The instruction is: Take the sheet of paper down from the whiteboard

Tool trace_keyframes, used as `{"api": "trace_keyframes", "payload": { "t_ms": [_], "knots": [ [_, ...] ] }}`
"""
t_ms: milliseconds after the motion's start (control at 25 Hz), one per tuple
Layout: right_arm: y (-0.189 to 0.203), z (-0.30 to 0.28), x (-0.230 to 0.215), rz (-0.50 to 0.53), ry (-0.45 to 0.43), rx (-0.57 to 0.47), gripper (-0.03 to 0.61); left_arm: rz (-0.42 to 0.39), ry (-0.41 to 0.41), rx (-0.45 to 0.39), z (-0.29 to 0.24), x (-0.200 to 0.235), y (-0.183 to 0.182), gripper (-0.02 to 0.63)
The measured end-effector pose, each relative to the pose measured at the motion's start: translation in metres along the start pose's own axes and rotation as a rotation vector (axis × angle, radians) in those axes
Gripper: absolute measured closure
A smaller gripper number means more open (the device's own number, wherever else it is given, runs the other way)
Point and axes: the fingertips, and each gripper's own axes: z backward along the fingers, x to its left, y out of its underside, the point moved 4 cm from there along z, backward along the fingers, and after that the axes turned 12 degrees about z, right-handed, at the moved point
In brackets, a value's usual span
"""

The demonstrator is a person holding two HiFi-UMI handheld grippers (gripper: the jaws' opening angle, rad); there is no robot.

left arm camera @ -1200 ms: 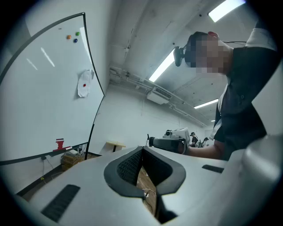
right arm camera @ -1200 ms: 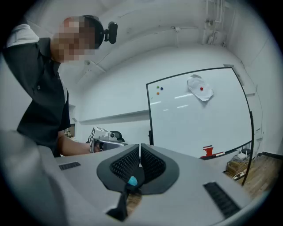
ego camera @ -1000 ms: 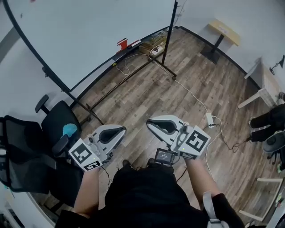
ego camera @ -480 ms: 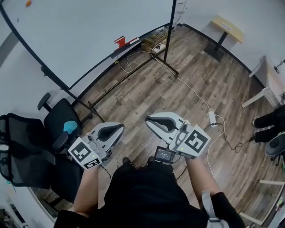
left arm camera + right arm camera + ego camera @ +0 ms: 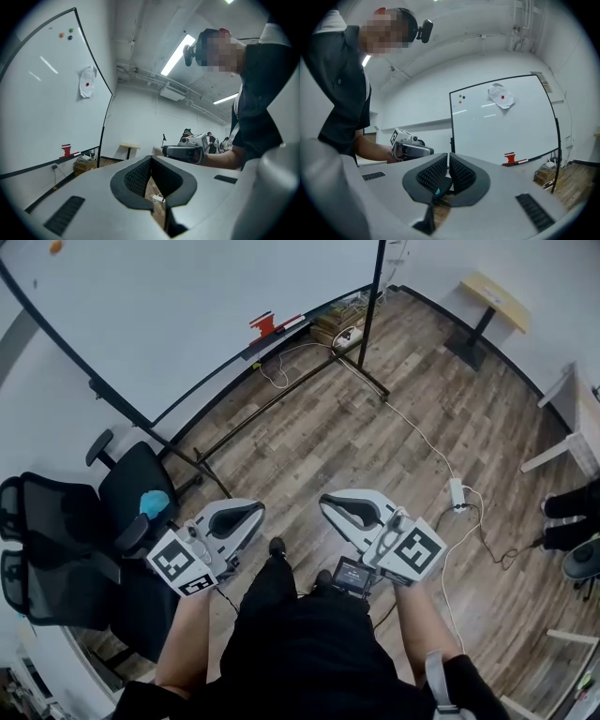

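The whiteboard stands on a wheeled frame ahead of me and to the left. The sheet of paper hangs crumpled high on the board under a red magnet; it also shows in the right gripper view as the paper. It is outside the head view. My left gripper and right gripper are held level at waist height, side by side, far from the board. Both are shut with nothing between the jaws. Each gripper view shows the other gripper: the right gripper and the left gripper.
A black office chair stands close on my left. A red eraser sits on the board's tray. The board's frame legs, a box, a cable with a power strip and a small table occupy the wood floor.
Both grippers stay shut and have drifted slightly lower in the view. The person has stepped forward; a shoe now shows between the grippers.
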Motion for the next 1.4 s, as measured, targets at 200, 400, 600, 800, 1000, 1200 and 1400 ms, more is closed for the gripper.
{"api": "trace_keyframes", "payload": {
  "t_ms": [200, 400, 600, 800, 1000, 1200, 1400],
  "knots": [
    [0.011, -0.027, -0.028, 0.003, 0.056, 0.022, 0.555, 0.016, 0.045, -0.03, -0.016, 0.043, -0.013, 0.6],
    [0.017, -0.067, -0.064, 0.017, 0.103, 0.067, 0.555, -0.016, 0.076, -0.03, -0.033, 0.096, -0.033, 0.6],
    [0.027, -0.108, -0.106, 0.018, 0.164, 0.121, 0.555, -0.015, 0.114, -0.045, -0.043, 0.153, -0.059, 0.6],
    [0.032, -0.141, -0.13, -0.002, 0.235, 0.16, 0.555, 0.03, 0.163, -0.049, -0.051, 0.201, -0.074, 0.6],
    [0.051, -0.146, -0.139, -0.035, 0.266, 0.204, 0.555, 0.054, 0.201, -0.04, -0.07, 0.231, -0.07, 0.6],
    [0.068, -0.156, -0.161, -0.081, 0.277, 0.215, 0.555, 0.09, 0.188, -0.031, -0.086, 0.259, -0.065, 0.6],
    [0.081, -0.173, -0.207, -0.079, 0.241, 0.18, 0.555, 0.073, 0.16, -0.011, -0.119, 0.29, -0.073, 0.6]
  ]
}}
